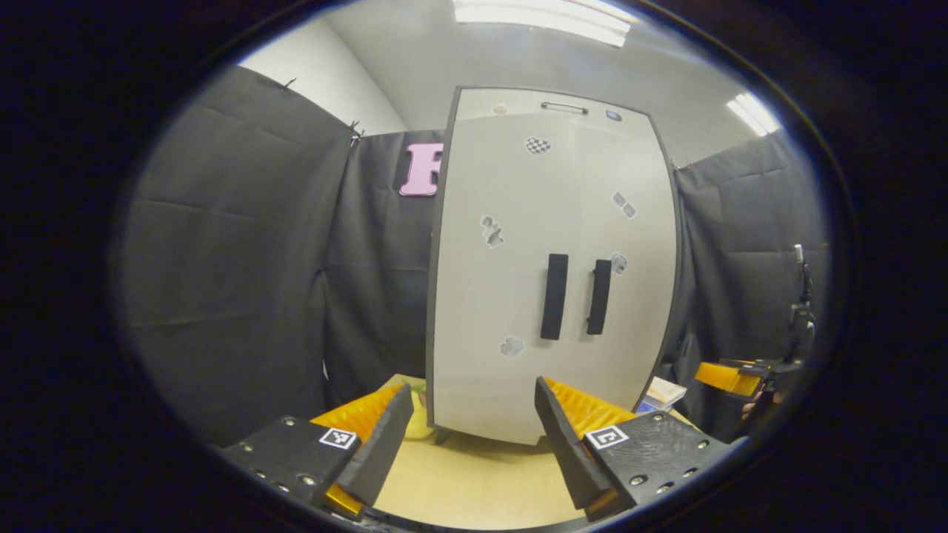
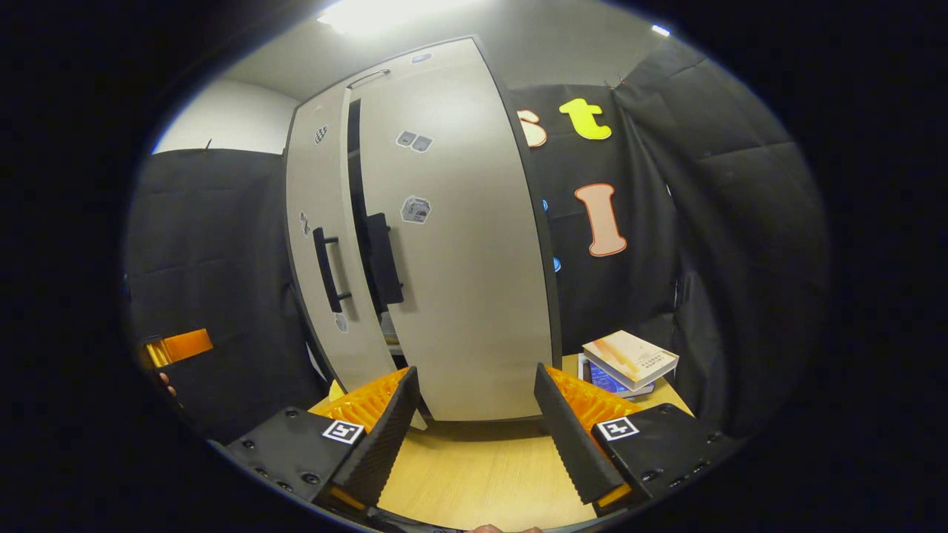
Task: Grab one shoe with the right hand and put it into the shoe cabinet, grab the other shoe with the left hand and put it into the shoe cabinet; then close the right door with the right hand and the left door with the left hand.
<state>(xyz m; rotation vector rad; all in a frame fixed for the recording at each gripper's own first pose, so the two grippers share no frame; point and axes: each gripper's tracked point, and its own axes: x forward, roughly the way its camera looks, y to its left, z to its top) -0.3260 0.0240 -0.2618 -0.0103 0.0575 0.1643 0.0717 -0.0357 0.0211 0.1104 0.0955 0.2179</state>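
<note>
Both claws, left claw [image 1: 474, 437] and right claw [image 2: 474, 429], sit spread apart and empty at 6 o'clock below the shoe cabinet [image 1: 552, 266], probably backed off since the doors look nearly closed.

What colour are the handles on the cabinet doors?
Black; the handles show best in the left gripper view.

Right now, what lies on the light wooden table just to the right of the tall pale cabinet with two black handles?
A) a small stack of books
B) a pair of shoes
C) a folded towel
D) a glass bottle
A: in the right gripper view a small stack of books rests on the light wooden table beside the tall pale cabinet; no shoes, towel or bottle lie there.
</note>
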